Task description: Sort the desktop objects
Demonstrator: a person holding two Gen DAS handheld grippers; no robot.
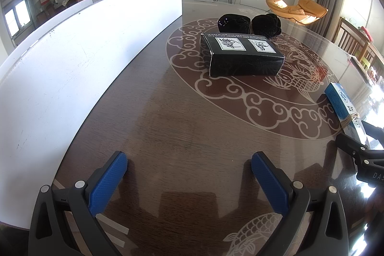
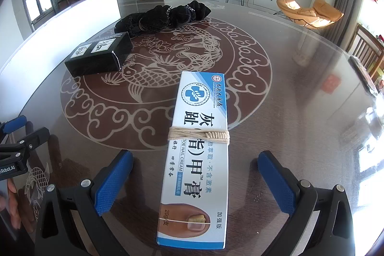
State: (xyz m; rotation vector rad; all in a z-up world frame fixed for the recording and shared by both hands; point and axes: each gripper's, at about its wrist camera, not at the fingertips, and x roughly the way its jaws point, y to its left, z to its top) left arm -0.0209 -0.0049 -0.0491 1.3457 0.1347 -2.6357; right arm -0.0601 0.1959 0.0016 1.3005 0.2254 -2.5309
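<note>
A white and blue nail cream box (image 2: 199,155), tied round with string, lies flat on the table between the open fingers of my right gripper (image 2: 195,161), which do not touch it. It also shows in the left wrist view (image 1: 345,109). A black box (image 1: 240,56) with white labels lies mid-table, also in the right wrist view (image 2: 99,56). Black fabric bundles (image 1: 249,24) lie behind it, also in the right wrist view (image 2: 163,16). My left gripper (image 1: 189,163) is open and empty over bare table. The right gripper (image 1: 360,155) shows at the left wrist view's right edge.
A white board (image 1: 72,59) stands along the table's left side. The round glass-topped table (image 1: 192,116) has a fish pattern. Wooden chairs (image 1: 355,42) stand at its right. The left gripper (image 2: 16,143) shows at the right wrist view's left edge.
</note>
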